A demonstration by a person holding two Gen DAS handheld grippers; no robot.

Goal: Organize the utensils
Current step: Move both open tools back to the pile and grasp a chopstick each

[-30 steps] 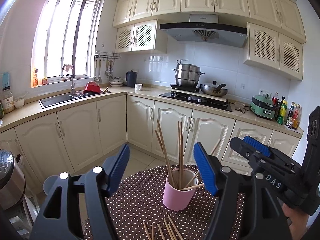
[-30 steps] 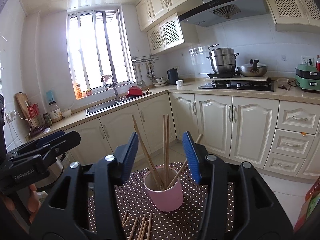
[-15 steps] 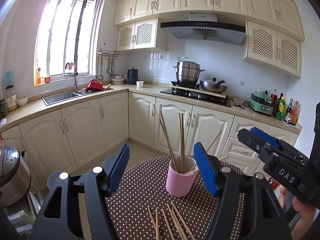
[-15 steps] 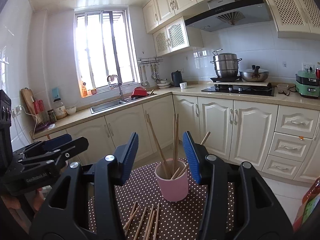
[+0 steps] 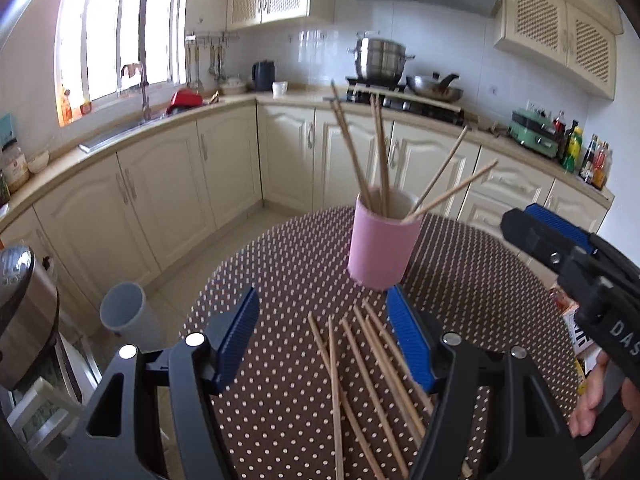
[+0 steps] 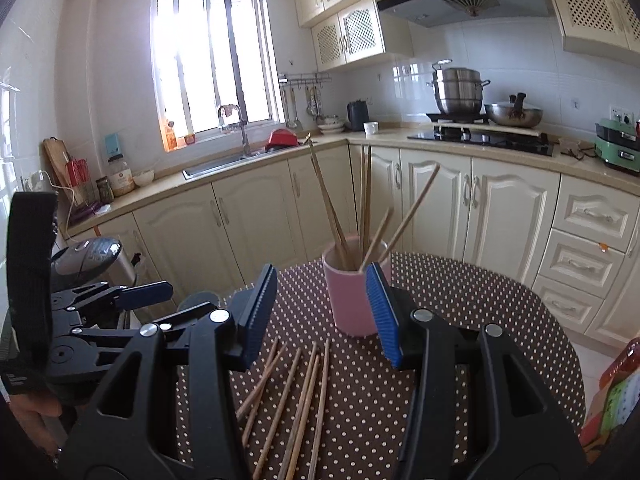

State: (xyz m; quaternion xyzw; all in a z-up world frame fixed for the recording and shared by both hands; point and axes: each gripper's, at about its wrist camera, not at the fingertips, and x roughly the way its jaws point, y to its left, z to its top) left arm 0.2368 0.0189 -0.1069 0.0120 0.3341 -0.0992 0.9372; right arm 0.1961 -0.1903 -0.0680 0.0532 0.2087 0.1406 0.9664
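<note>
Cream-cabinet kitchen, brown polka-dotted round counter [image 5: 280,248]: pink cylindrical cup [image 5: 383,242] at far edge holds several chopsticks, loose wooden chopsticks [image 5: 360,364] lie near edge; left claw [image 5: 322,344] and right claw [image 6: 322,316] wide, empty; next pick-up needs descent onto one stick.

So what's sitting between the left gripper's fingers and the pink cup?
Loose chopsticks on the dotted tablecloth, between the left gripper and pink cup, in the left wrist view.

Cream cabinets [image 6: 256,216], white tiled wall [image 6: 520,64], bright window [image 6: 208,60].
</note>
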